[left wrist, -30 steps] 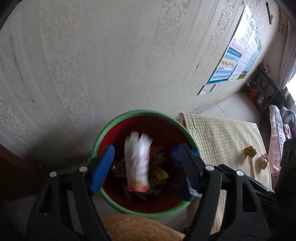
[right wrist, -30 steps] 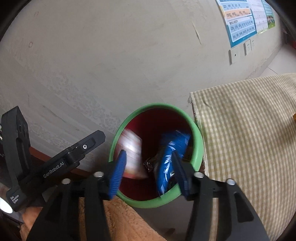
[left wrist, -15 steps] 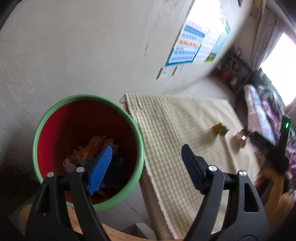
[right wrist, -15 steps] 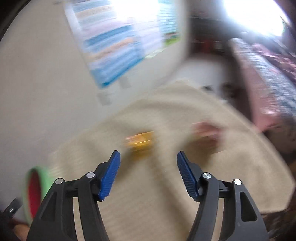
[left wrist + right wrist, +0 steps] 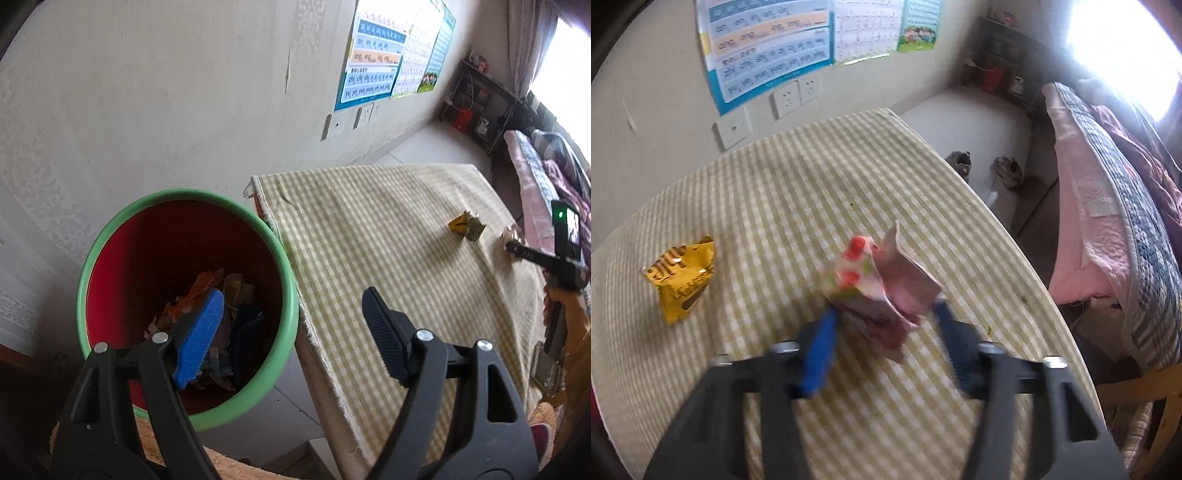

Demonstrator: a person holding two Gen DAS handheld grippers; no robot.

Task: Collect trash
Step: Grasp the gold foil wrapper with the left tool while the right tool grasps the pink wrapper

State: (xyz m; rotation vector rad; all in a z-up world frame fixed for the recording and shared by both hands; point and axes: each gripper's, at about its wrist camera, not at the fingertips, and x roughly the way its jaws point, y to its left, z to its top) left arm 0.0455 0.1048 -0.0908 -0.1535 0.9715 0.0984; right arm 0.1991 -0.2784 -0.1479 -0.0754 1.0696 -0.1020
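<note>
Here my right gripper (image 5: 882, 332) is closing around the pink wrapper (image 5: 882, 284) standing between its jaws, while my left gripper (image 5: 291, 332) gapes empty by the bin (image 5: 110, 236).

Right gripper (image 5: 884, 334) closing around pink wrapper (image 5: 882, 284), yellow wrapper (image 5: 681, 278) left, checked tablecloth (image 5: 798, 192)

My left wrist view looks steeply down over bin (image 5: 184, 295) and bench (image 5: 388, 258); my right sits close above the bench (image 5: 775, 192). Both share the yellow wrapper (image 5: 466, 229) (image 5: 681, 277).
</note>
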